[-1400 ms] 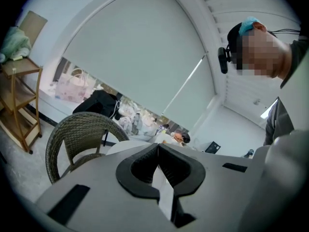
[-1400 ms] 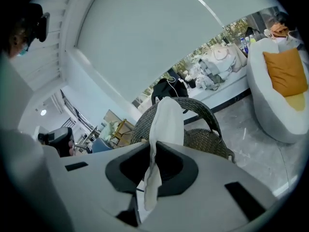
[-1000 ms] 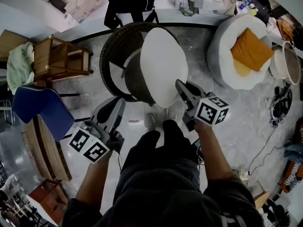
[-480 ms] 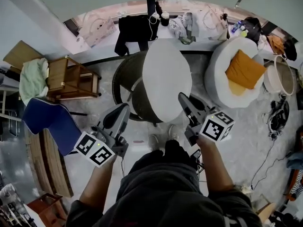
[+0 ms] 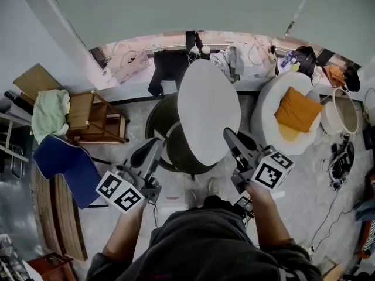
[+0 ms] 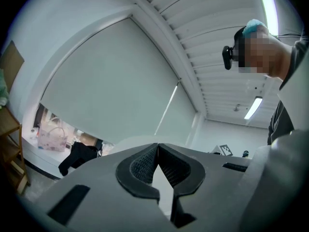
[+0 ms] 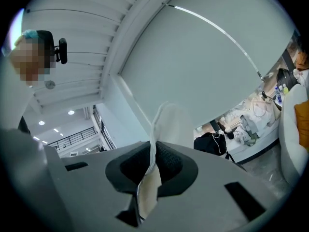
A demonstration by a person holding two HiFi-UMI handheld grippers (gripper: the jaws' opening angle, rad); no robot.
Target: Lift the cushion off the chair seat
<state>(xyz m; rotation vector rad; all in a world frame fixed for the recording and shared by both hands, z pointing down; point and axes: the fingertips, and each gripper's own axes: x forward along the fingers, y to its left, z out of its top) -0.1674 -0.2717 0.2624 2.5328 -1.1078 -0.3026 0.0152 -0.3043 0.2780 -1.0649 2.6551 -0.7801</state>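
Gripping cushion [image 5: 208,110] edge, right claw [image 5: 227,133], seemingly above chair [image 5: 177,151]

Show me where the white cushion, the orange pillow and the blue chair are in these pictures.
white cushion [image 5: 208,107]: head view, middle of its white face.
orange pillow [image 5: 297,109]: head view, centre of the pillow.
blue chair [image 5: 61,165]: head view, middle of its blue surface.

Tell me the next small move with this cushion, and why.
Likely lift the cushion a little higher: the right gripper is shut on its edge, but it stands tilted and its lower end overlaps the chair in the head view, so it may not be clear.
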